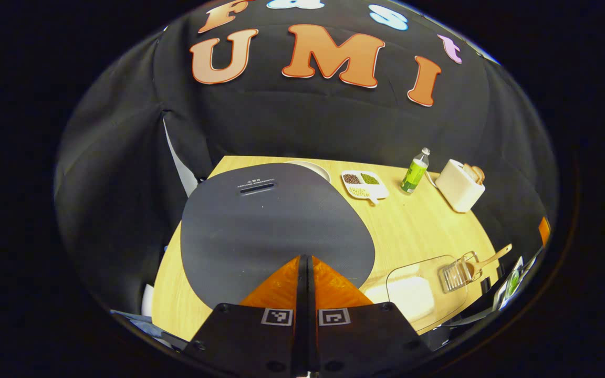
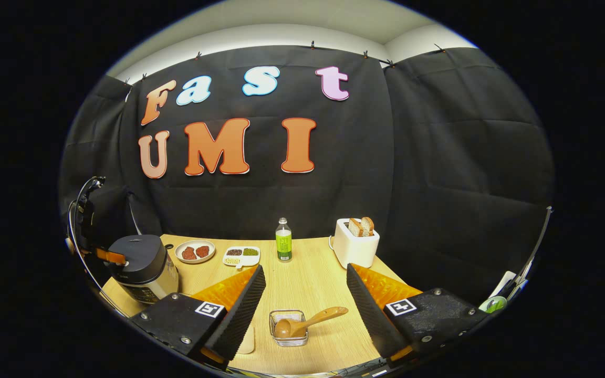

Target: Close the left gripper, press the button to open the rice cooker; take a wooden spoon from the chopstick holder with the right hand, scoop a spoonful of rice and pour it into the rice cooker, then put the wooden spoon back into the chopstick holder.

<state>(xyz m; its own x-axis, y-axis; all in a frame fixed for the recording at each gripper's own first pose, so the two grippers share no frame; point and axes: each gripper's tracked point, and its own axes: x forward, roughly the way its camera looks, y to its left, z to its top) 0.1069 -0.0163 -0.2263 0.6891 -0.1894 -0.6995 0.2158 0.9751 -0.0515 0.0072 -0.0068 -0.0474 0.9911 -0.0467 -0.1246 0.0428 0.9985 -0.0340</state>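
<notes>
In the left gripper view, your left gripper (image 1: 305, 262) hangs directly over the dark lid of the rice cooker (image 1: 276, 226), its two fingers pressed together with no gap between them. The lid looks closed, and a narrow slot sits near its far edge. Behind the cooker, the rim of a white plate (image 1: 315, 168) peeks out. To its right on the wooden table (image 1: 418, 226) sit a divided dish of beans (image 1: 364, 184), a green bottle (image 1: 414, 171) and a cream toaster (image 1: 459, 185). Nearer you on the right lies a clear container of white rice (image 1: 413, 294), and just beyond it a small wire holder (image 1: 457, 273) with a wooden spoon (image 1: 486, 261) leaning out of it.

The right gripper view looks across the table from the front. At far left you see the rice cooker (image 2: 142, 268) from the side, with your left gripper (image 2: 108, 255) over its top. Here the plate (image 2: 195, 251) shows two reddish pieces on it, then come the bean dish (image 2: 241, 255), the bottle (image 2: 283, 240) and the toaster (image 2: 355, 242), with two slices of bread standing in its slots. Your right gripper (image 2: 305, 286) is spread wide and holds nothing. Between its fingers, on the table below, stands the wire holder (image 2: 288, 328), with the spoon (image 2: 308, 323) resting bowl-down inside and its handle angled up to the right.
</notes>
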